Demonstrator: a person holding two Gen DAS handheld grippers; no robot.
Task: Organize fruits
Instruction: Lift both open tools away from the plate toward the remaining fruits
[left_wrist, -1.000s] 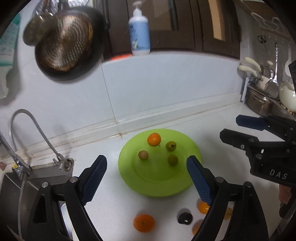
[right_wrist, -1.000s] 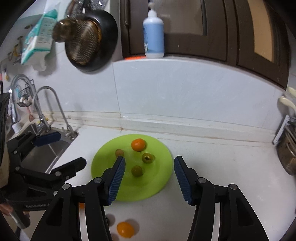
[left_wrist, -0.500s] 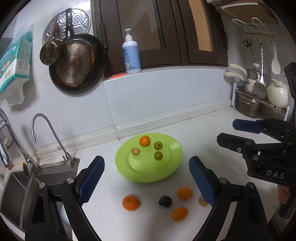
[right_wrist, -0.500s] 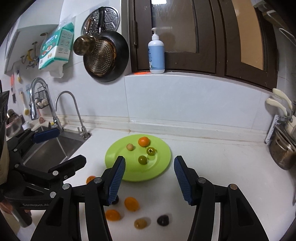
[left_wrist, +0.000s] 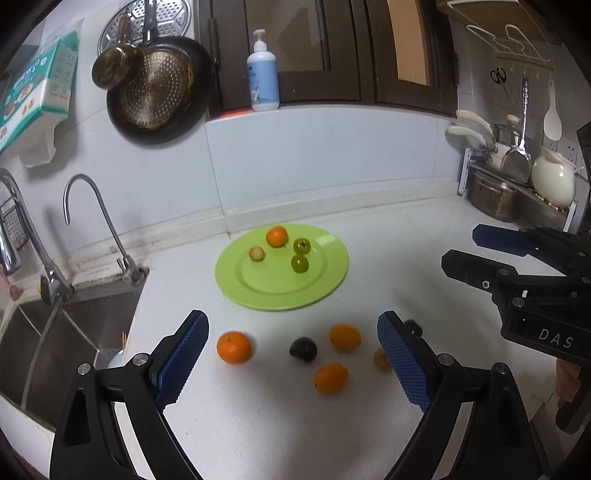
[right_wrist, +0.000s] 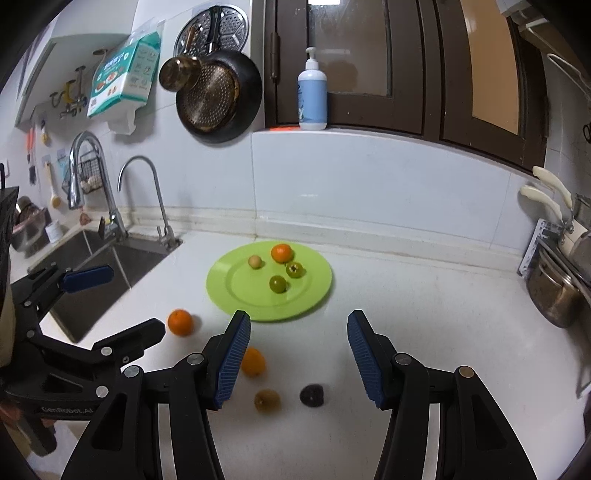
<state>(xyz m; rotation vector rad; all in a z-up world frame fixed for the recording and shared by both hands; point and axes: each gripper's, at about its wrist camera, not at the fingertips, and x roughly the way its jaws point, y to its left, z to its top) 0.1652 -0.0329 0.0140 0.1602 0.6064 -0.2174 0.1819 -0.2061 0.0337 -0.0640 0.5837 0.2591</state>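
Smooth round green plate (left_wrist: 325, 280) on the glossy white desk (left_wrist: 388, 258) carries four small fruits: one orange (left_wrist: 276, 236), two green, one tan. Loose fruits lie nearer: orange (left_wrist: 234, 347), dark plum (left_wrist: 303, 349). Left gripper (left_wrist: 291, 363) fingers spread, ribbed blue pads flanking them; right gripper (right_wrist: 297, 360) fingers spread too, holding nothing

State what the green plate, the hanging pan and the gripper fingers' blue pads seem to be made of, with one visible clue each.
Green plate: probably plastic or melamine; uniform bright colour, soft sheen.
Hanging pan: dark metal, likely coated; dotted bronze-looking interior.
Blue pads: apparently rubber or moulded plastic; matte, ridged texture.
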